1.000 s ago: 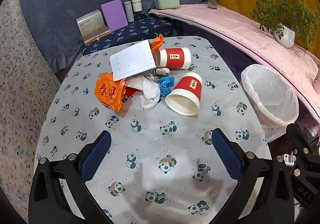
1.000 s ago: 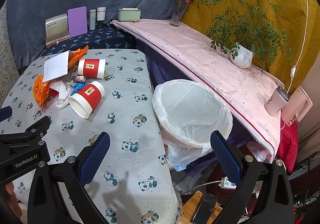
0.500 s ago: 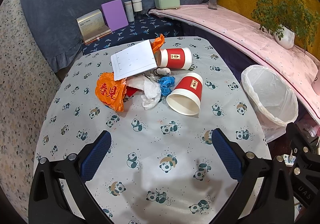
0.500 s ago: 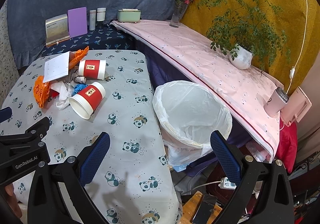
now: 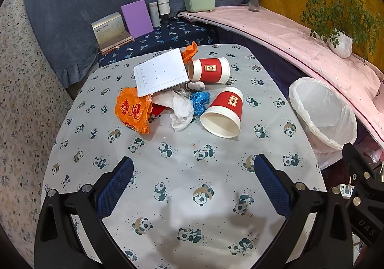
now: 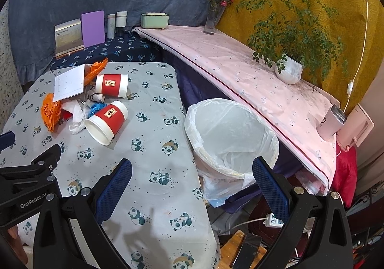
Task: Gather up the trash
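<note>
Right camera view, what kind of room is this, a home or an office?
Most likely a home living space: a table under a panda-print cloth, a potted plant and flower vase on a cloth-covered ledge, and a lined trash bin beside the table.

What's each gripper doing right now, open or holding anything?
Left gripper: open, holding nothing, above the table.
Right gripper: open, holding nothing, near the trash bin.
</note>
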Demonstrator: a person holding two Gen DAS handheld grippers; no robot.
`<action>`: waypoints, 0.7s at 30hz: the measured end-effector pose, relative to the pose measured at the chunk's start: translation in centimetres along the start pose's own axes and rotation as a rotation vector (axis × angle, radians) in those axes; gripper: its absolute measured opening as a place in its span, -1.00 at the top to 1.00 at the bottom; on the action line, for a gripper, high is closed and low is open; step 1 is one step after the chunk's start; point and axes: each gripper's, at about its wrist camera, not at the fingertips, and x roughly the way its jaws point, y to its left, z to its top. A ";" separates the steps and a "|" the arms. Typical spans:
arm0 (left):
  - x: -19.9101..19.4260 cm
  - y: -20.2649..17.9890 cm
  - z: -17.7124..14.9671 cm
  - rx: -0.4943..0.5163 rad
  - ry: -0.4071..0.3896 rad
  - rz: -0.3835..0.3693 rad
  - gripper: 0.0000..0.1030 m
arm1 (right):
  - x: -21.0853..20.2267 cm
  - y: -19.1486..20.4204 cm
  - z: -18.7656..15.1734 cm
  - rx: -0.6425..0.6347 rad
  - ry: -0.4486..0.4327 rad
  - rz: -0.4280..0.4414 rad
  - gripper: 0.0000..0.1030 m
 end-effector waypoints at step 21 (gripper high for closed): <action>0.4 1.4 0.3 -0.021 0.007 -0.054 -0.86 | -0.2 1.2 0.6 0.008 -0.019 0.000 -0.87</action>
